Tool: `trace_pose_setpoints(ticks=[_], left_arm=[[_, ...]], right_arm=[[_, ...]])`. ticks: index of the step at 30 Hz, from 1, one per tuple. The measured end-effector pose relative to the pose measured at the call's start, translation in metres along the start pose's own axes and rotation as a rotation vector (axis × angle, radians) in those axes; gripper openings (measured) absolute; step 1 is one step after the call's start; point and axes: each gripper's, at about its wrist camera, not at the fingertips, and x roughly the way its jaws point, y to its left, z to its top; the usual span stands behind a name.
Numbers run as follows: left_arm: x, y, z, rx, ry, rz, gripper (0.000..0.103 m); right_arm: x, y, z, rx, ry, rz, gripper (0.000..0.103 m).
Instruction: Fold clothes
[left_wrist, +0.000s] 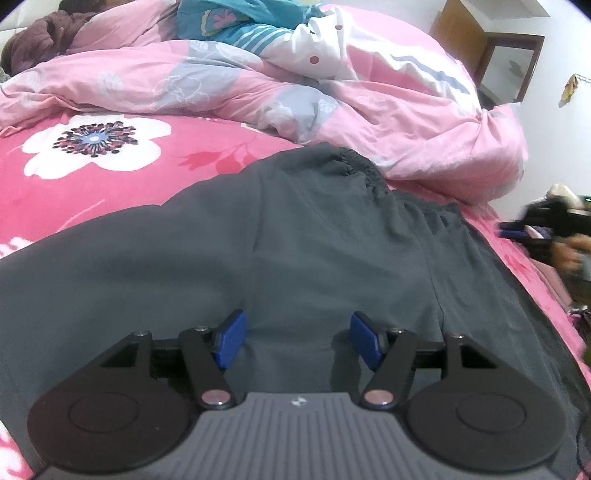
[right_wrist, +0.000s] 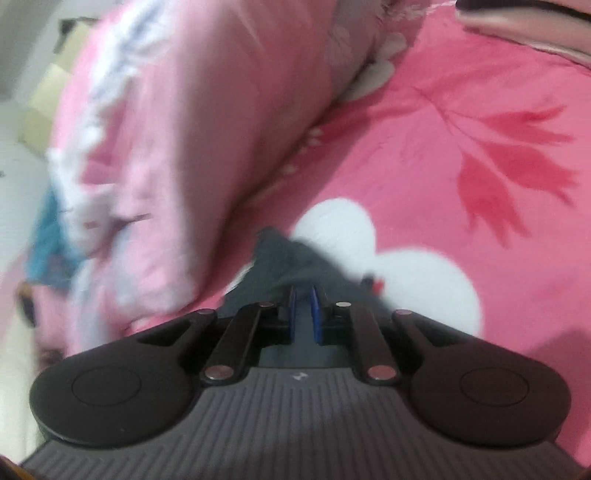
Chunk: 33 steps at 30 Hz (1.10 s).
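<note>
Dark grey trousers (left_wrist: 314, 240) with an elastic waistband lie spread on the pink flowered bedsheet (left_wrist: 92, 177). My left gripper (left_wrist: 297, 341) hovers just above the trousers' middle, its blue pads wide apart and empty. In the right wrist view, my right gripper (right_wrist: 303, 314) has its blue pads nearly together on a fold of the grey trousers (right_wrist: 291, 262), which bunches up in front of them. That view is blurred by motion. The right gripper also shows at the right edge of the left wrist view (left_wrist: 535, 229), blurred.
A crumpled pink quilt (left_wrist: 258, 81) lies across the bed behind the trousers, also seen in the right wrist view (right_wrist: 166, 147). A teal garment (left_wrist: 236, 18) and a dark maroon cloth (left_wrist: 40, 37) lie beyond it. A wooden cabinet (left_wrist: 480, 40) stands at the far right.
</note>
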Motion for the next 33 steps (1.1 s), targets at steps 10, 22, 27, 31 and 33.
trace_pose_setpoints(ticks=[10, 22, 27, 31, 33], left_arm=[[-0.003, -0.003, 0.000, 0.008, -0.004, 0.007, 0.067], [-0.095, 0.037, -0.033, -0.140, -0.023, 0.071, 0.067], [-0.134, 0.056, -0.012, -0.090, -0.151, 0.164, 0.067], [-0.136, 0.085, 0.013, -0.169, -0.190, 0.247, 0.067], [-0.134, 0.094, 0.014, -0.185, -0.179, 0.301, 0.067]], right_arm=[[-0.156, -0.023, -0.088, 0.114, 0.176, 0.235, 0.022], [-0.228, -0.098, -0.212, 0.180, 0.225, 0.104, 0.023], [-0.242, -0.065, -0.206, 0.064, 0.178, 0.151, 0.023], [-0.211, -0.007, -0.213, -0.061, 0.189, 0.266, 0.023], [-0.177, 0.034, -0.229, -0.101, 0.229, 0.376, 0.023]])
